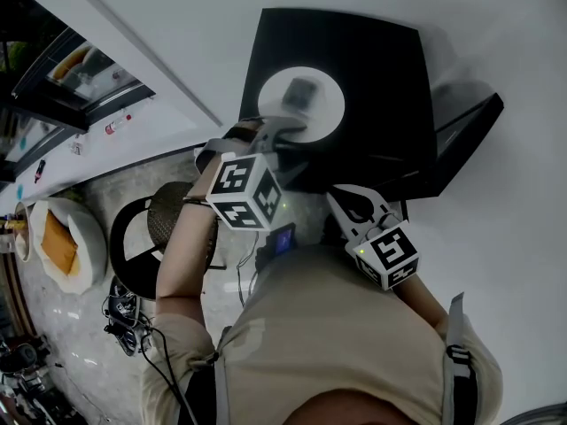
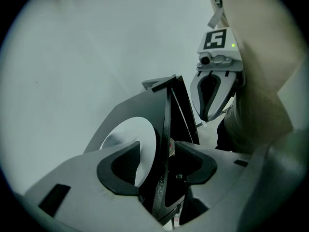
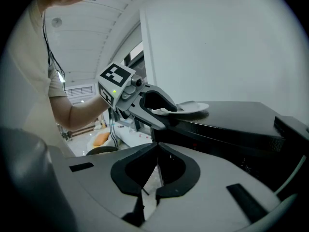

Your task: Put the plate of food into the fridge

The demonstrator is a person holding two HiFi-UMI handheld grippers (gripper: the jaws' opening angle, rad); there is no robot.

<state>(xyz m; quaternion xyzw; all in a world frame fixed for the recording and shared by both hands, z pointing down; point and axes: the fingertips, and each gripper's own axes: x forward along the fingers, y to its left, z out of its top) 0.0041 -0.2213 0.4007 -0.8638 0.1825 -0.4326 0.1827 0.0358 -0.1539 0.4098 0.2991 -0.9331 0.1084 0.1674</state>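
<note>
Head view: straddling rim of round white plate w/ food [image 1: 328,104] atop black boxy fridge [image 1: 376,65] w/ left tool [image 1: 285,133], jaws wide; holding right tool [image 1: 345,200] shut, empty. Risking tipping, spilling if pinching shallow.

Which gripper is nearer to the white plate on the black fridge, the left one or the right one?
Left. The left gripper straddles the plate's near rim; the right gripper hangs shut at the fridge's front edge, clear of it.
</note>
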